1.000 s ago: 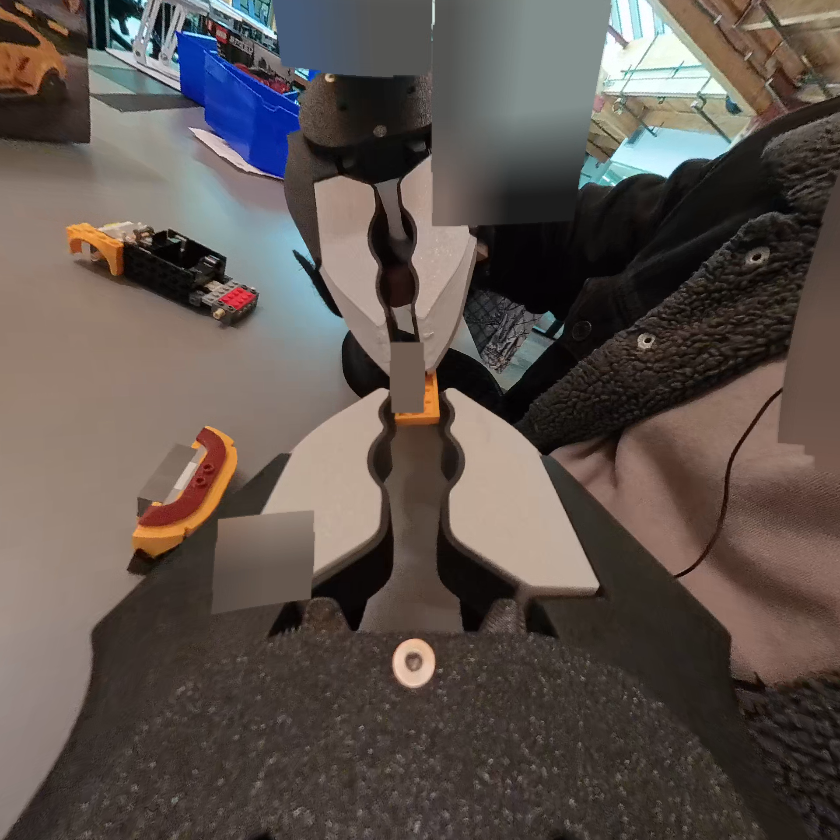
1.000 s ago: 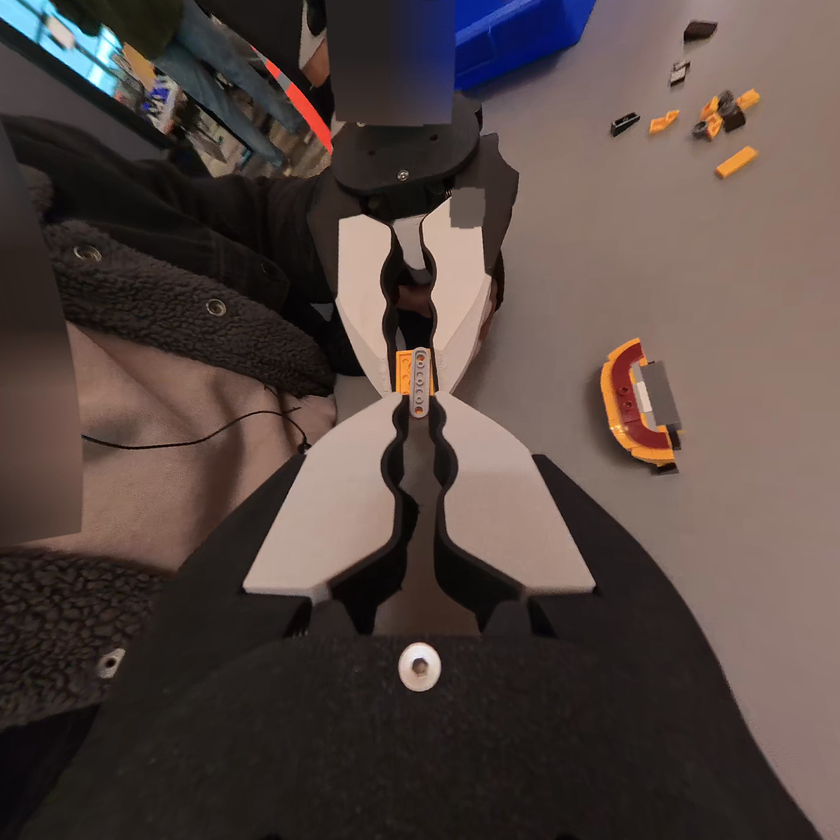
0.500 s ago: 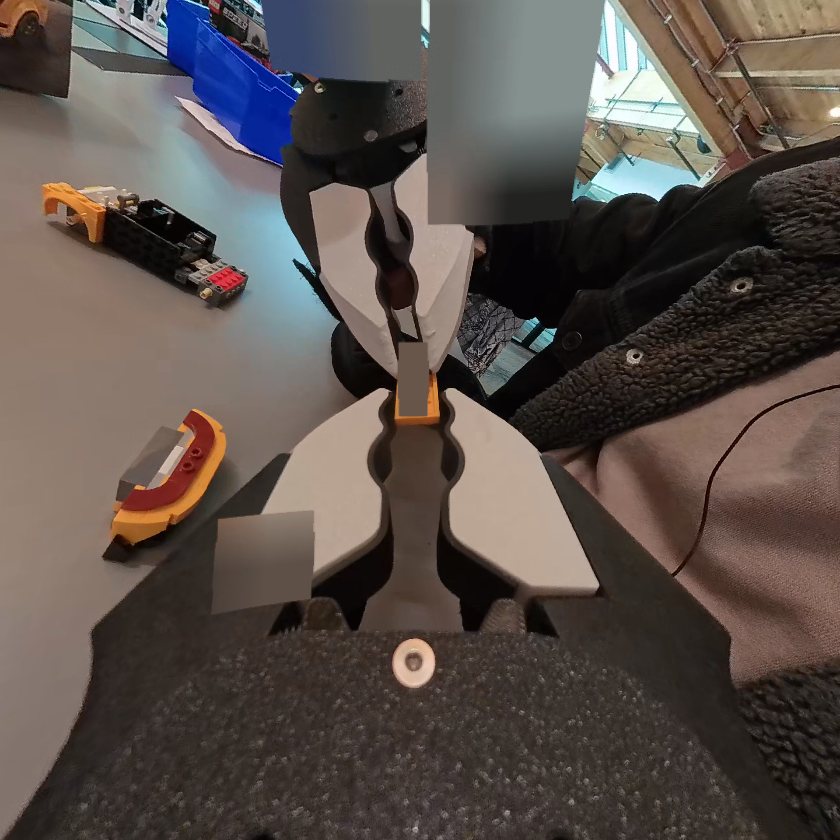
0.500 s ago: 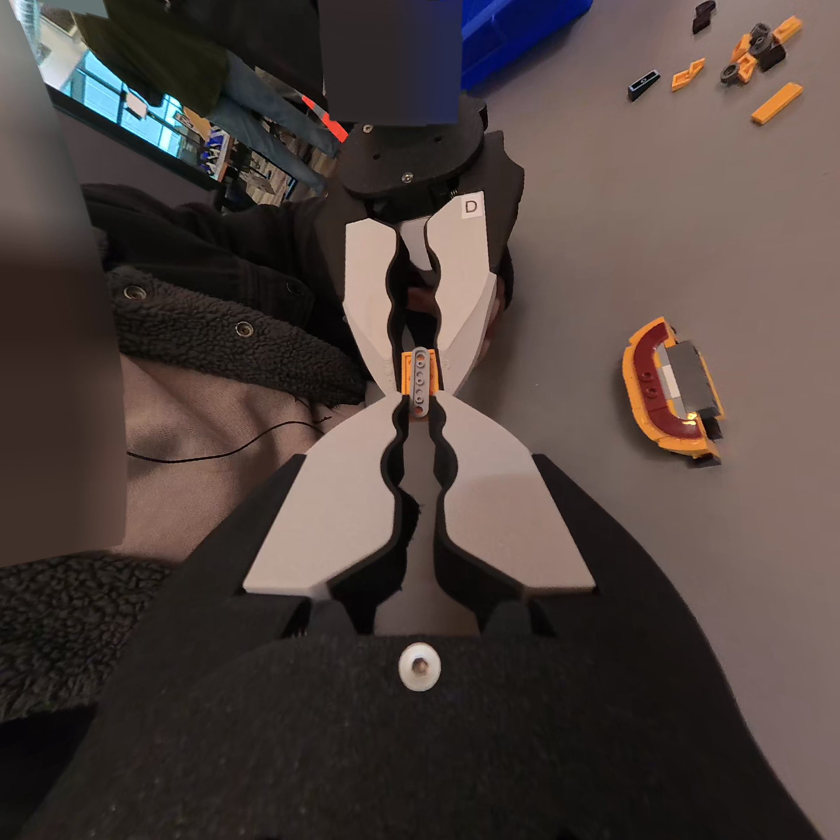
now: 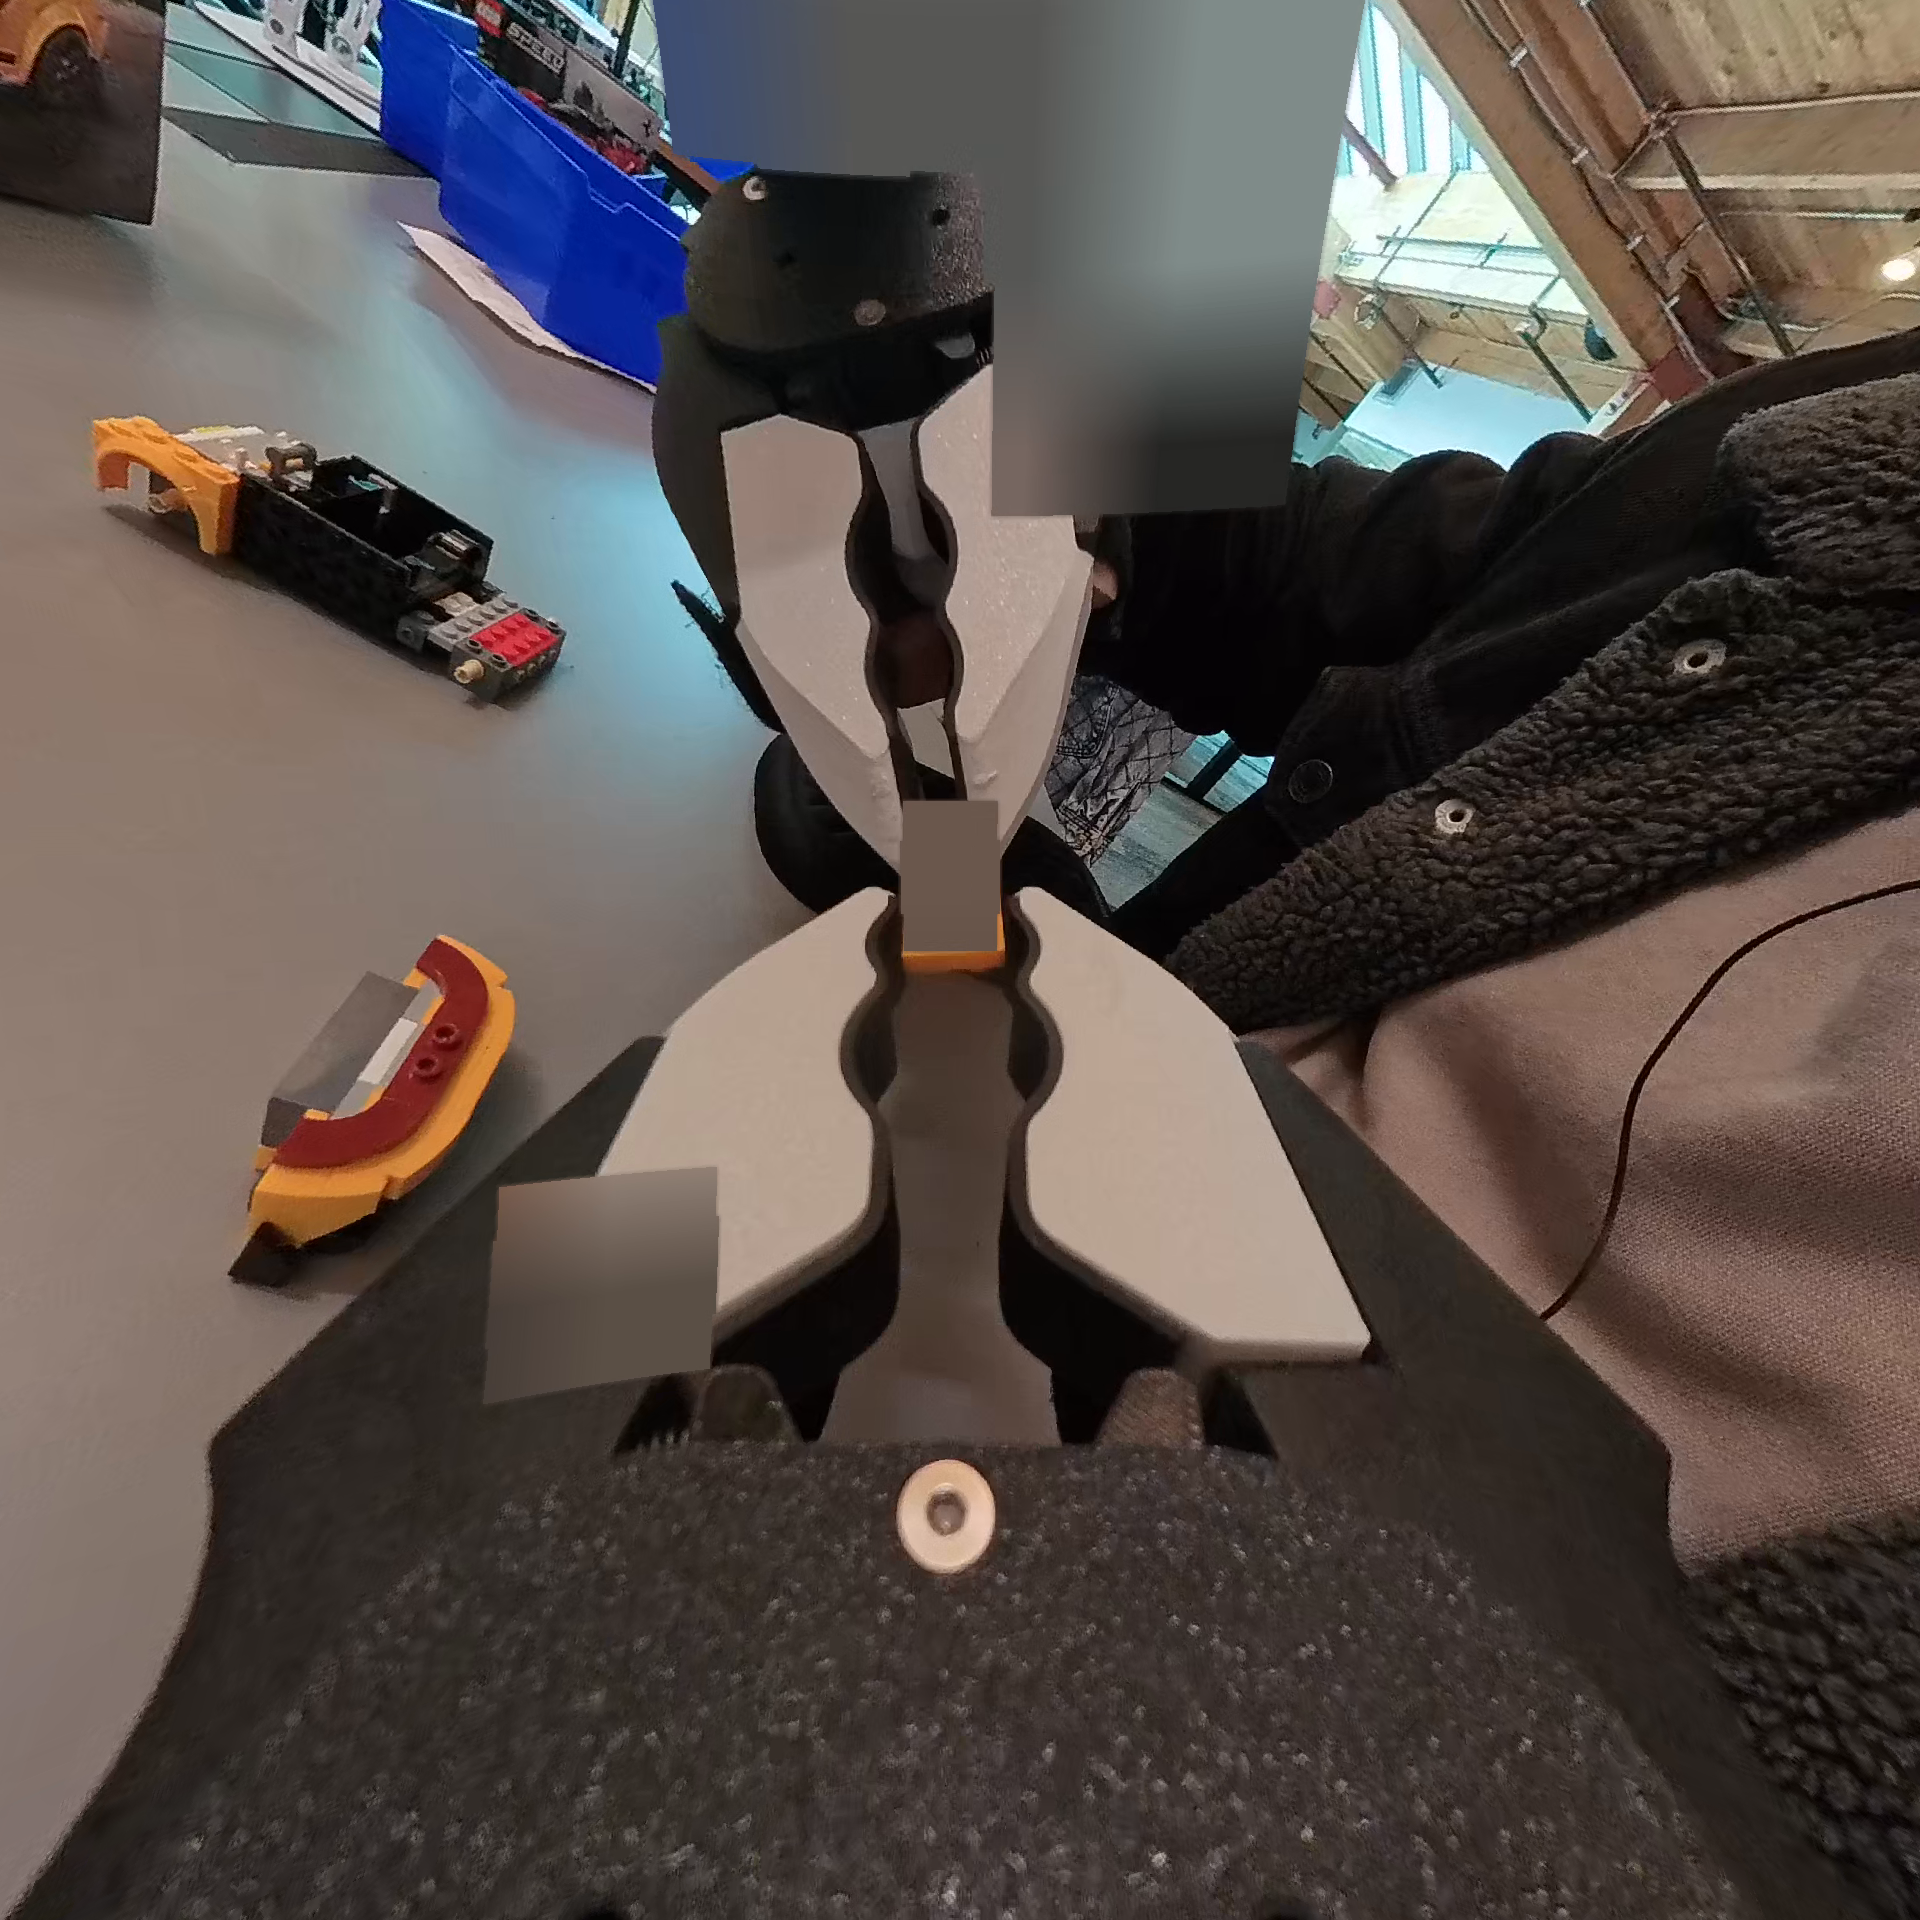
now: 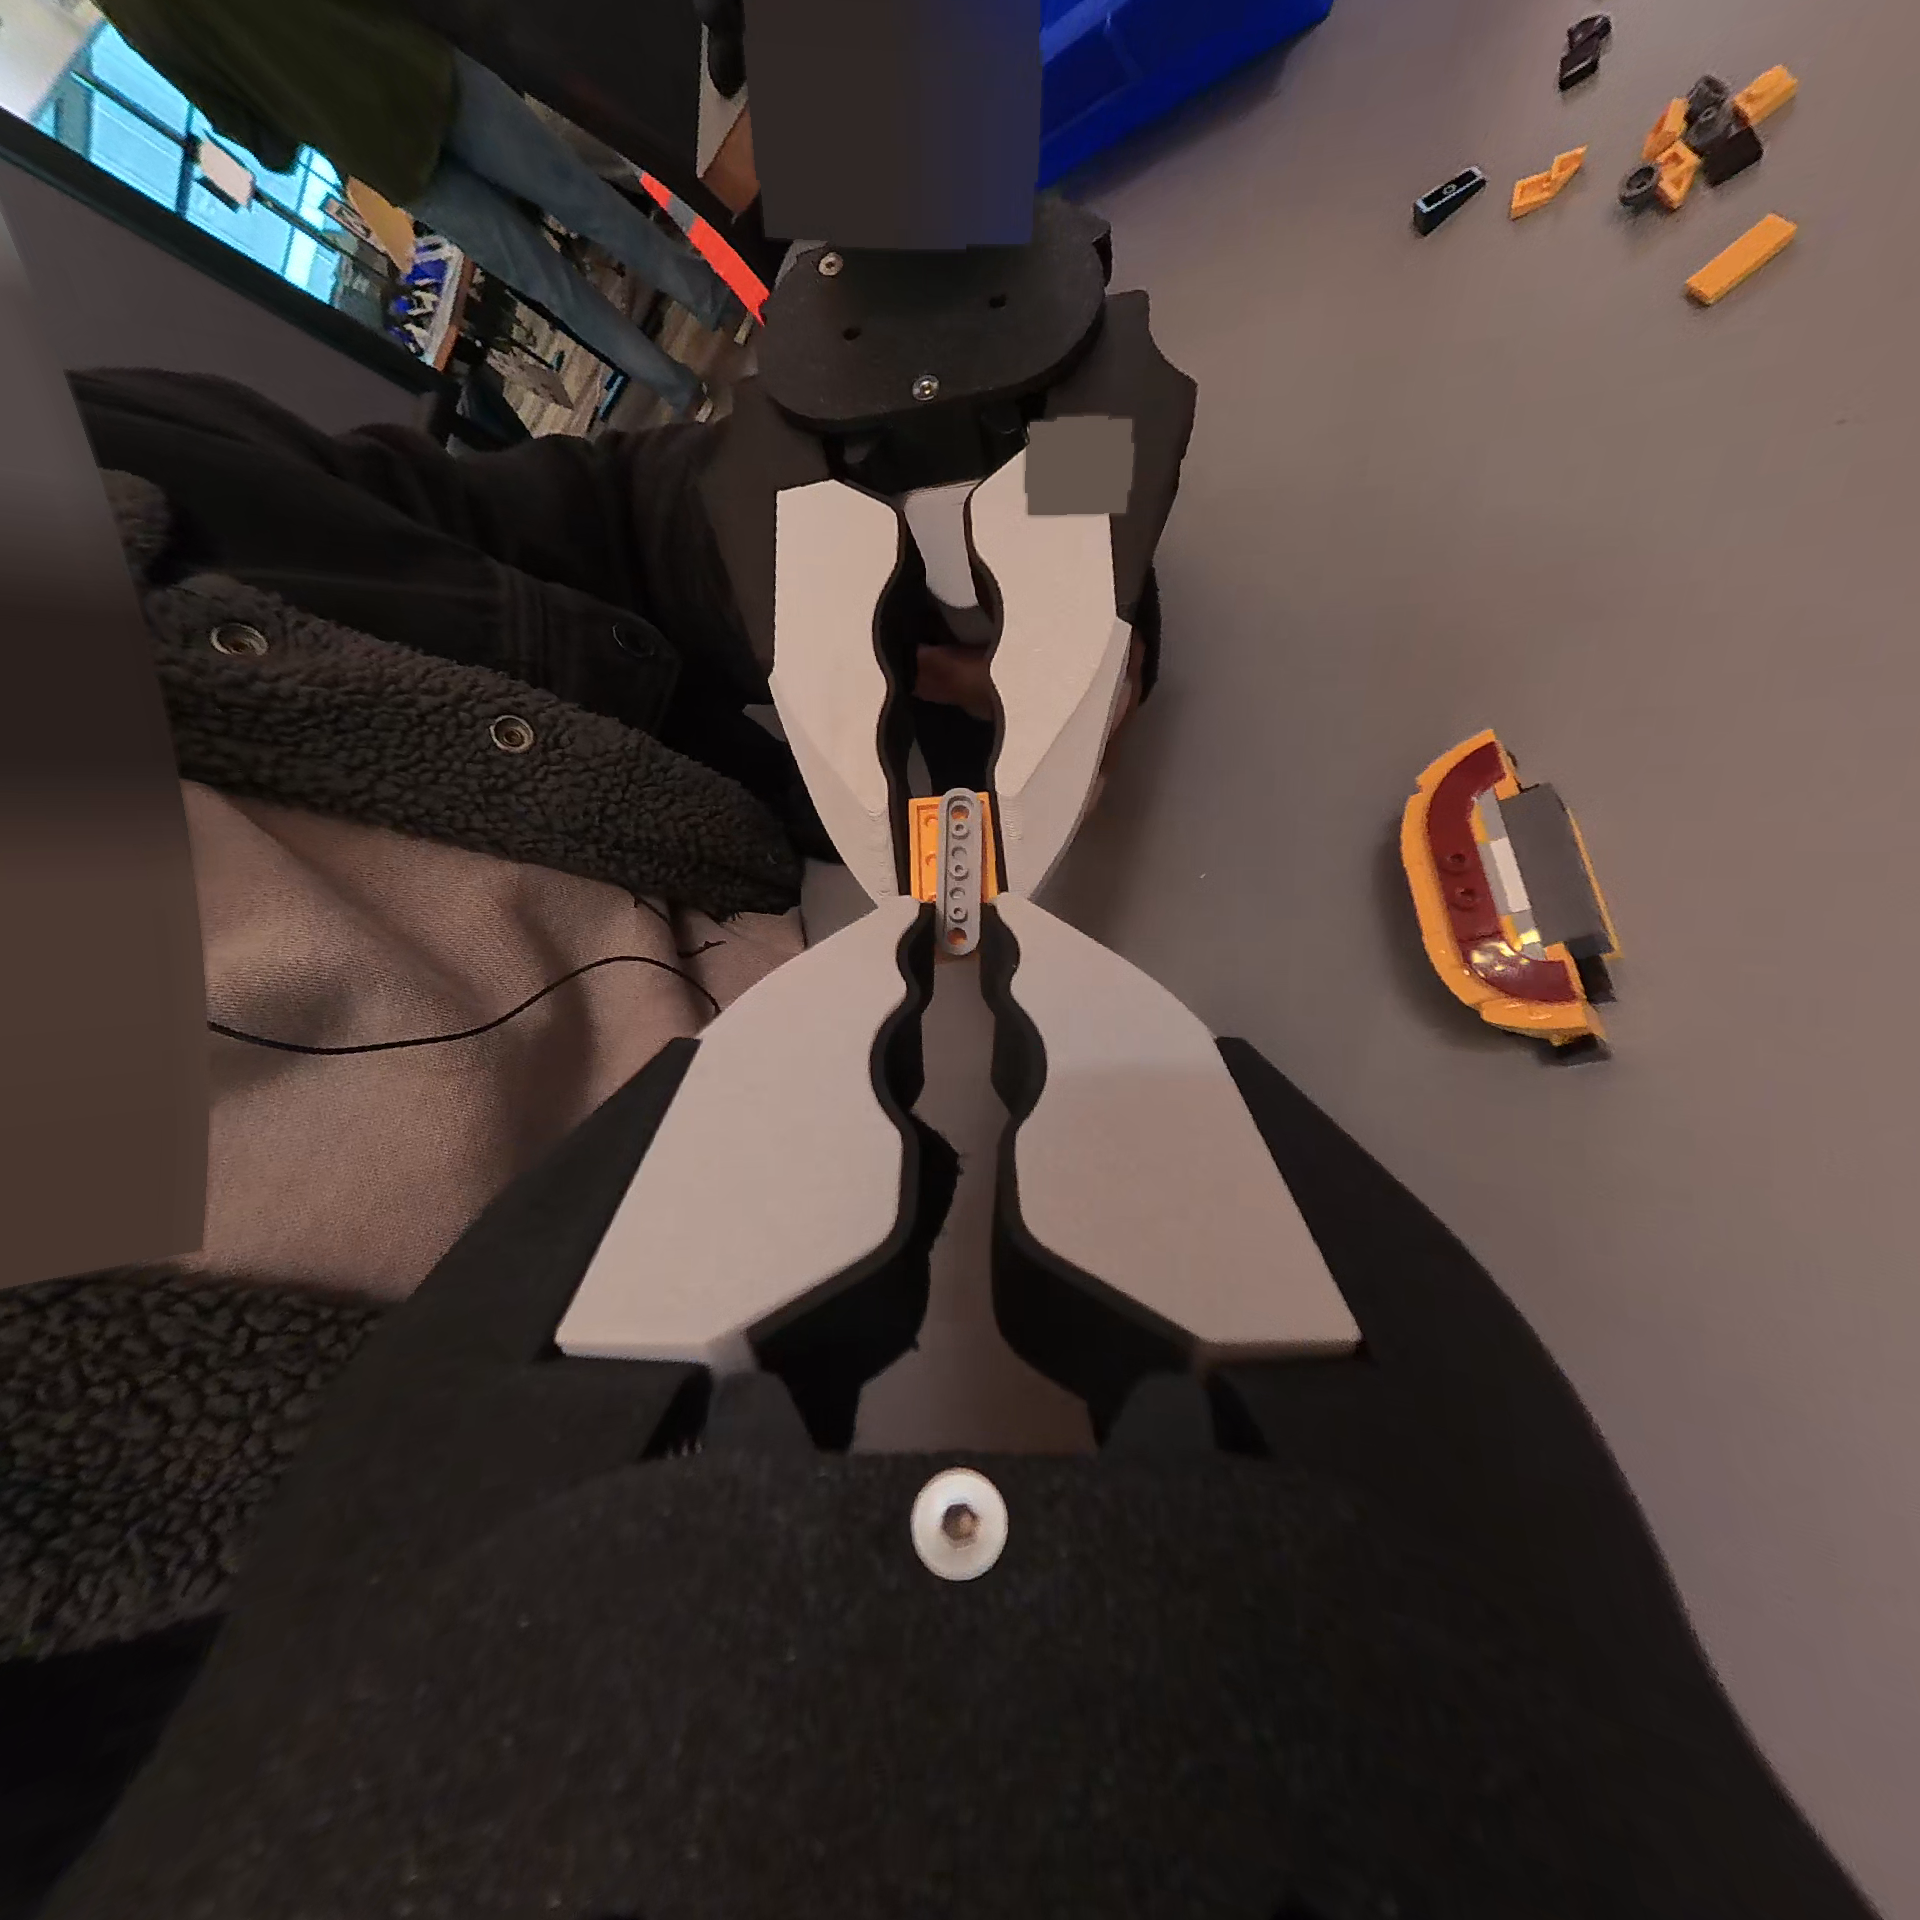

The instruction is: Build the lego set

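While jaws pinch orange plate (image 5: 951, 952), grey beam (image 6: 961, 873)

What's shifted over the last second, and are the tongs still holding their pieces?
Little. The left tongs stay shut on the orange plate, the right tongs on the grey strip, pressed together tip to tip. Both views drifted slightly, so the curved fender piece sits elsewhere in frame.

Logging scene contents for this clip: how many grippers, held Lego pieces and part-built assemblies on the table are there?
Grippers: 2, left gripper, right gripper
Held pieces: 2, orange plate, grey beam
Assemblies on table: 2, black chassis, curved orange-and-red section
Total: 6
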A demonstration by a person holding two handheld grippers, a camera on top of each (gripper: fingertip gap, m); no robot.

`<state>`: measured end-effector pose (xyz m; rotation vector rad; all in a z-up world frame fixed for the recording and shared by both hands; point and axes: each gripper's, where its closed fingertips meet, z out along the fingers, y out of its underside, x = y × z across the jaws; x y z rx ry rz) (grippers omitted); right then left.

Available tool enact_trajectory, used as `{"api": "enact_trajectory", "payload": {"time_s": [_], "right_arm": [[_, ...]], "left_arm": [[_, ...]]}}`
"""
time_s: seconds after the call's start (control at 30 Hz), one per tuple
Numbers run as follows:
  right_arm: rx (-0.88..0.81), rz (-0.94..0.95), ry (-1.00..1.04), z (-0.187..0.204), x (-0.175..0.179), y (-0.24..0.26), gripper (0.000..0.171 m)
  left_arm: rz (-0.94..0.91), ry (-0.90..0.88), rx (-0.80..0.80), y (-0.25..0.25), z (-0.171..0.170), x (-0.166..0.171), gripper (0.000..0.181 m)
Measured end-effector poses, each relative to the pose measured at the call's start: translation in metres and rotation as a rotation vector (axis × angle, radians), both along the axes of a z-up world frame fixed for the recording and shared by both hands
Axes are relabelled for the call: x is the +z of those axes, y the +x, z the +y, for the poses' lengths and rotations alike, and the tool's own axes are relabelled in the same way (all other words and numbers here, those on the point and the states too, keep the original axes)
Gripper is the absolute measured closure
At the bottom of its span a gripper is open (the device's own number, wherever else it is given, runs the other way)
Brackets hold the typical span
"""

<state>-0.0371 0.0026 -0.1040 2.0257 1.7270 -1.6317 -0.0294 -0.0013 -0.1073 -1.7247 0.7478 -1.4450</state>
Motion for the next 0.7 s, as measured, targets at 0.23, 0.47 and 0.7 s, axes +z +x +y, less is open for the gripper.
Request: {"api": "enact_trajectory", "payload": {"time_s": [0.23,0.47,0.7], "right_arm": [[0.007,0.0,0.034,-0.0002,-0.0003,-0.0008,0.163],[0.011,0.015,0.056,-0.0007,0.0009,-0.0008,0.163],[0.024,0.036,0.198,-0.0022,0.0028,-0.001,0.163]], "left_arm": [[-0.009,-0.002,0.003,-0.0004,0.0008,0.0011,0.164],[-0.01,0.009,0.009,-0.0011,0.0016,0.0014,0.164],[-0.001,0.068,0.029,-0.0022,0.003,0.0032,0.164]]}}
